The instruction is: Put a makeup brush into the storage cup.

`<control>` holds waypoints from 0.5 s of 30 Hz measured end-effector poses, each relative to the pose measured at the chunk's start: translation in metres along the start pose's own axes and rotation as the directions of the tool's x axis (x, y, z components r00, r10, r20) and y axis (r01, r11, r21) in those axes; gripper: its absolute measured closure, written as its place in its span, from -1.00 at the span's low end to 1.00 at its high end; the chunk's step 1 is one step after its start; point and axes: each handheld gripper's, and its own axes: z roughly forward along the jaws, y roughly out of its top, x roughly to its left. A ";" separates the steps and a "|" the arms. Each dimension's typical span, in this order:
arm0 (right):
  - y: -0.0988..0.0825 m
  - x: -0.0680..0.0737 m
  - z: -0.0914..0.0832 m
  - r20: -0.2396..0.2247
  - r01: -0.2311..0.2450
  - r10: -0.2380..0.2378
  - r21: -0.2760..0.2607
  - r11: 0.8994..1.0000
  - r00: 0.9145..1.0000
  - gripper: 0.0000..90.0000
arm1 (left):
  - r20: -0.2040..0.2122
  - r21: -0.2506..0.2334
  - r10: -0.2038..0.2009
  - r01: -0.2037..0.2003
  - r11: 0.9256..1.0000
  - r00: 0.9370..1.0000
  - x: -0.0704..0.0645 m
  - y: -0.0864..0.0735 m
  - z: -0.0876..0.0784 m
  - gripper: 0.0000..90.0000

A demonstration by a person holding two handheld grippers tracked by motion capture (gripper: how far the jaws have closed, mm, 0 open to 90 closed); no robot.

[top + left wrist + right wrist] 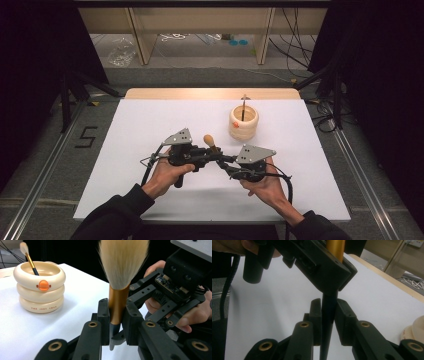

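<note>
A makeup brush [209, 140] with a fluffy tan head [122, 265], gold ferrule and black tapered handle [327, 325] stands upright over the white table between both grippers. My left gripper [117, 312] is shut on the gold ferrule, its pads pressing both sides. Just below it, my right gripper [328, 315] is shut on the black handle. In the high view the left gripper [212, 155] and right gripper [223, 162] meet at the table's middle, each held in a hand. The handle's tip hangs free under the jaws.
A cream ringed holder [243, 123] with an orange dot [43, 285] stands on the far right of the white table [150, 120]; a thin brush [28, 257] leans in it. Wooden table legs and cables lie beyond the far edge.
</note>
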 end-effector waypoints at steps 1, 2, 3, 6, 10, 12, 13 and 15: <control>0.000 0.000 0.000 0.000 0.000 0.000 0.001 1.000 1.000 0.70 | 0.001 0.003 0.004 -0.004 1.000 1.000 0.000 0.000 0.000 0.73; 0.000 0.000 0.000 0.000 0.003 -0.003 0.002 1.000 1.000 0.71 | -0.001 0.004 0.006 -0.006 1.000 1.000 -0.001 0.000 0.000 0.73; 0.000 0.000 0.000 0.000 0.003 -0.003 0.002 1.000 1.000 0.71 | 0.000 0.005 0.011 -0.011 1.000 1.000 0.000 0.000 0.000 0.73; 0.000 0.000 0.000 0.001 0.003 -0.003 0.000 1.000 1.000 0.73 | 0.006 0.005 0.019 -0.019 1.000 1.000 0.000 0.001 0.001 0.73; 0.000 -0.001 0.000 0.003 -0.001 0.001 0.002 1.000 1.000 0.74 | 0.002 0.006 0.008 -0.008 1.000 1.000 0.000 0.001 0.001 0.72; -0.001 -0.001 0.000 0.004 -0.003 0.003 -0.003 1.000 1.000 0.74 | -0.001 0.002 -0.002 0.002 1.000 1.000 0.000 0.001 0.001 0.72; -0.001 -0.002 -0.001 0.002 -0.011 0.011 -0.008 1.000 1.000 0.74 | -0.002 -0.001 -0.007 0.007 1.000 1.000 0.000 0.001 0.001 0.72; -0.001 -0.002 -0.001 -0.011 -0.024 0.024 -0.010 1.000 1.000 0.75 | -0.006 -0.001 -0.013 0.013 1.000 1.000 0.000 0.001 0.001 0.62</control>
